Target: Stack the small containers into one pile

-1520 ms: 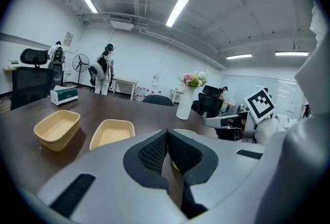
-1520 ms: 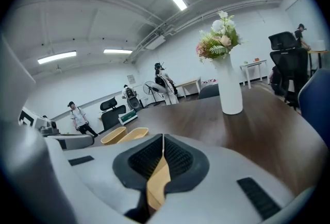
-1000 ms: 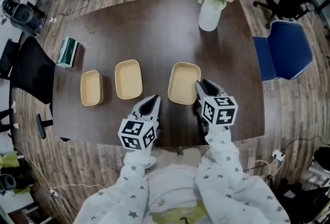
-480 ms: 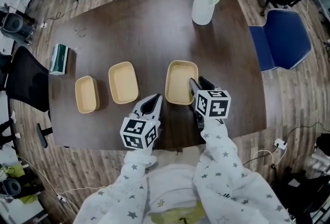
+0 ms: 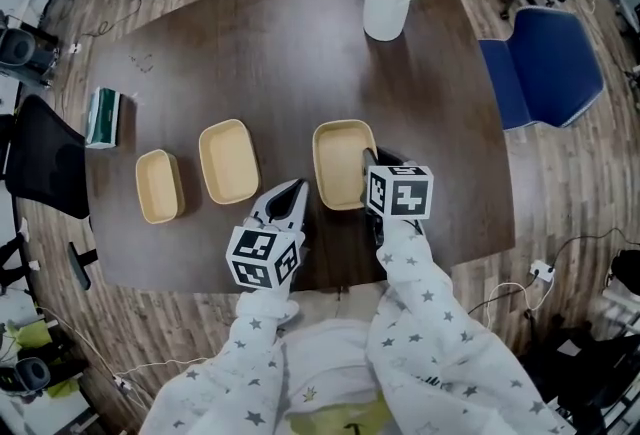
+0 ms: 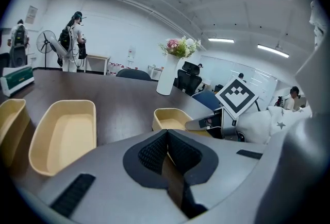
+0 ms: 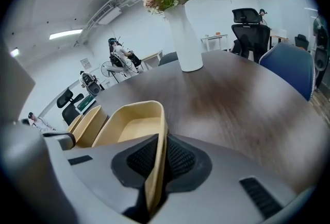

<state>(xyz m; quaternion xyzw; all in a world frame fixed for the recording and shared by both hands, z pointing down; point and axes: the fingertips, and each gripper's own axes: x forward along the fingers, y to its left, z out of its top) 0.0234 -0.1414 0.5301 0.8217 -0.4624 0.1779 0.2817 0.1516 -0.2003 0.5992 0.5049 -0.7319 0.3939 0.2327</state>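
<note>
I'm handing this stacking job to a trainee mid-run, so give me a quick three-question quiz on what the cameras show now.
1. True or false: the left claw holds a container.
2. How many containers sit separately on the table? A) two B) three C) four
3. Which container does the right claw grip, and where?

Key:
1. False: its jaws are together with nothing between them.
2. B: the left container, middle container and rightmost container.
3. The rightmost container, by its right wall in the head view; the jaws have just been closing and now pinch that wall.
</note>
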